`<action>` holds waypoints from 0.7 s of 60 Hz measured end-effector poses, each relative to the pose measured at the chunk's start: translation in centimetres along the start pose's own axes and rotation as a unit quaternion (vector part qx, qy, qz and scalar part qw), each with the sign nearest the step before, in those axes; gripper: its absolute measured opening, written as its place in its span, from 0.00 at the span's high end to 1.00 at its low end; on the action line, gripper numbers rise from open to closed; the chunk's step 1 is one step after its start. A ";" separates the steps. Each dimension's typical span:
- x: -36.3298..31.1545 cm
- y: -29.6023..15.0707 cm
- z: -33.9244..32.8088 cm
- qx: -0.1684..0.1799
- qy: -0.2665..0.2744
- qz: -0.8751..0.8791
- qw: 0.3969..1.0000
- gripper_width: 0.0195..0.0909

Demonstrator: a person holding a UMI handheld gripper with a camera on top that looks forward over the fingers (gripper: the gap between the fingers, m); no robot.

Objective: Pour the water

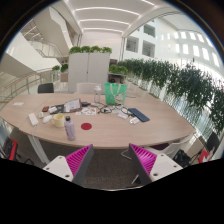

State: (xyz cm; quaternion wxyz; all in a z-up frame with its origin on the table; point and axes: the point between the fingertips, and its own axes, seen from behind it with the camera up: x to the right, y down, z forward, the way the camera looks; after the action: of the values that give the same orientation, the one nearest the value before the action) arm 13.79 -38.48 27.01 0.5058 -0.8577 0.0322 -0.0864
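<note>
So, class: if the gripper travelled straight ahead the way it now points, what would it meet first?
The open gripper, holding nothing, points at the near edge of the oval table. It would probably meet that edge first, with clutter such as the red disc lying beyond, though depth is hard to judge.

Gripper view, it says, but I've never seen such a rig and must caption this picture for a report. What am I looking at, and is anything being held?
A person carries a hand-held two-finger gripper, and the camera rides on it, looking forward along the fingers. The two pink wedges below are its finger pads. They stand apart with nothing between them, so nothing is held. Beyond them is a round wooden table in a bright office with plants. On it lie a small bottle, a red lid-like disc, a green container, papers and oddments too small to name.
</note>
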 end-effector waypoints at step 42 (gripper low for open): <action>-25.9 5.6 25.9 0.102 -0.156 0.042 0.982 0.12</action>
State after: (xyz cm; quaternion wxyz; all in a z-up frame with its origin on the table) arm -6.77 -15.20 6.88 0.5925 -0.8025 -0.0201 0.0675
